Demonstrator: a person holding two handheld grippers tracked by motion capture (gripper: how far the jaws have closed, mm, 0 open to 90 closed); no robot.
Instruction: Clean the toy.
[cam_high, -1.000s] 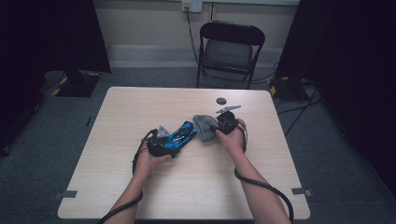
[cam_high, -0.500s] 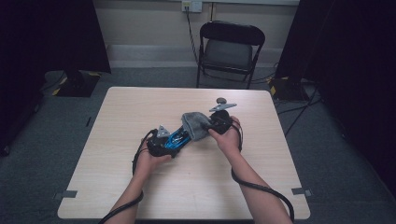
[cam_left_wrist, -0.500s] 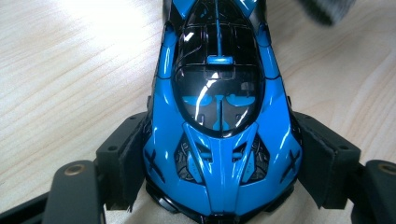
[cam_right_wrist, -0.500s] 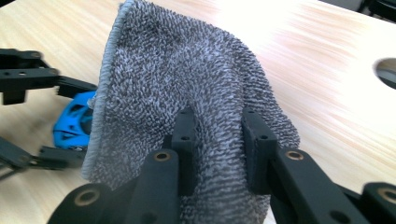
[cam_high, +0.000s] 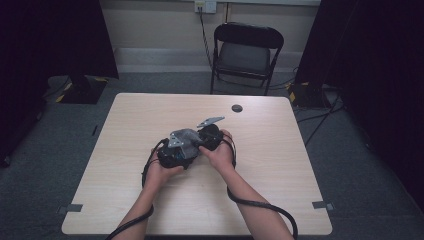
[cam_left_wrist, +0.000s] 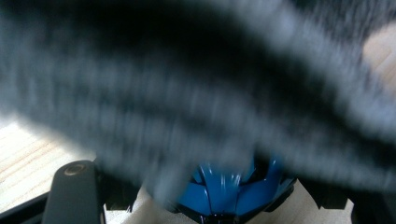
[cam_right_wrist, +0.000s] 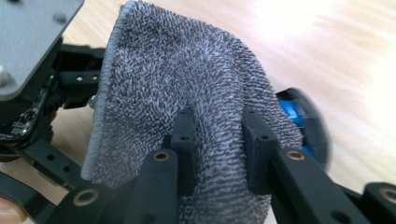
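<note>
My left gripper (cam_high: 175, 154) sits at the table's middle, shut on a glossy blue object (cam_left_wrist: 229, 186) whose blue shell also shows in the right gripper view (cam_right_wrist: 294, 112). A grey terry cloth (cam_high: 182, 137) is draped over that object and over the left gripper's front. My right gripper (cam_high: 201, 142) comes in from the right and is shut on a fold of the cloth (cam_right_wrist: 187, 93), its fingertips (cam_right_wrist: 186, 119) sunk in the pile. The cloth (cam_left_wrist: 187, 93) hangs blurred right before the left gripper's camera. In the high view the cloth hides the blue object.
The pale wooden table (cam_high: 280, 165) has a small black disc (cam_high: 236, 108) near its far edge. A black folding chair (cam_high: 247, 50) stands behind the table. Cables trail from both grippers off the near edge. Dark curtains flank the room.
My right hand has moved left with the cloth, dragging it along the blue object toward the left gripper. The blue object, visible earlier, is now covered. The left hand has stayed put.
</note>
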